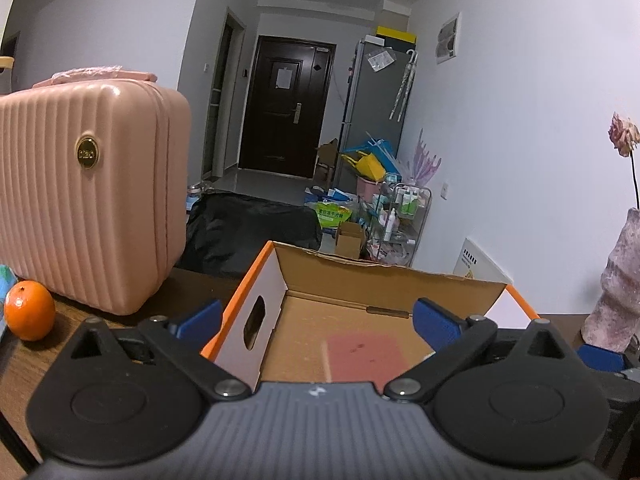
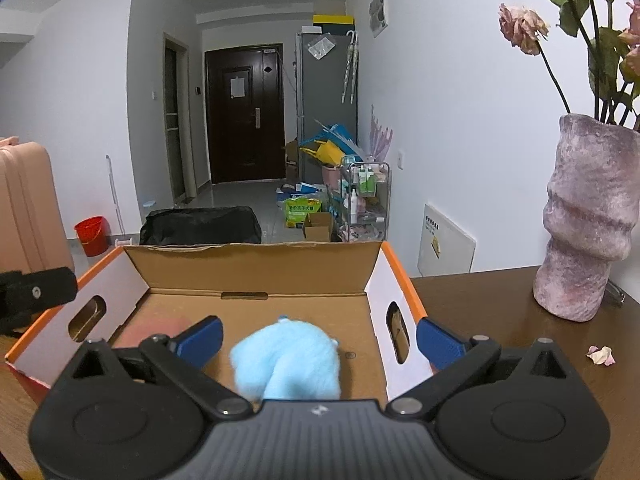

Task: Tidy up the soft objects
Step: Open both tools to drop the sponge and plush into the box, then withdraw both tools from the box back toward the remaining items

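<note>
Writing is too small to read anywhere, while the right gripper (image 2: 318, 340) spreads its fingers around a blue fluffy toy (image 2: 288, 364) over the open cardboard box (image 2: 256, 268) on the worktop (image 2: 500, 320), and the left gripper (image 1: 318, 322) is likewise spread above the box.

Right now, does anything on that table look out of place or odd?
A fallen pink petal lies on the brown wooden table near the mottled purple vase, whose pink roses look wilted. A round orange fruit sits loose beside the ribbed pink case. Nothing looks spilled or broken.
</note>
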A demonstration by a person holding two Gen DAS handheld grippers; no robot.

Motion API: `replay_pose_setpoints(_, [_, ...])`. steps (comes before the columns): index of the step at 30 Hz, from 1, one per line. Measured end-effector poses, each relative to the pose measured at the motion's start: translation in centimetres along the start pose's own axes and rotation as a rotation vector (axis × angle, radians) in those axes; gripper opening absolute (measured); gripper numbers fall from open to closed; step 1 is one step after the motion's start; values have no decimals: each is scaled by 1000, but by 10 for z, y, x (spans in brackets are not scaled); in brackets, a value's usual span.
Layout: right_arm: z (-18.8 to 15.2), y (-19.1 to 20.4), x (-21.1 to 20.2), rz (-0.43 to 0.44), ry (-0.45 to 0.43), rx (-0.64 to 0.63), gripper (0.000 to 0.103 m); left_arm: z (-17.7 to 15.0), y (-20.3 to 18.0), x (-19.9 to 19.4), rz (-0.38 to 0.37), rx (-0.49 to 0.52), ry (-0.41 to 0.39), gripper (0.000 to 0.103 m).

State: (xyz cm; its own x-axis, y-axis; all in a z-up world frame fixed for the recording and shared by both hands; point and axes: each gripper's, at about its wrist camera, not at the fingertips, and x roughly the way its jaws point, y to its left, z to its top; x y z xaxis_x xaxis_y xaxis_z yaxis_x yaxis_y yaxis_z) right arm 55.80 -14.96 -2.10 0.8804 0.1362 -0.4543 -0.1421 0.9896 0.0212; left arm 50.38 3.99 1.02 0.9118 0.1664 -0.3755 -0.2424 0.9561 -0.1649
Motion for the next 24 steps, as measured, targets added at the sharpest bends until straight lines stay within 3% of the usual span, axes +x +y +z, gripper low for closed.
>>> replay_pose_setpoints(10, [-7, 0, -14, -2, -15, -16, 103, -1, 2, -13, 11, -3, -15, 103])
replay_pose_setpoints(24, [-25, -6, -54, -8, -46, -24, 103, -8, 7, -63, 14, 36, -75, 103])
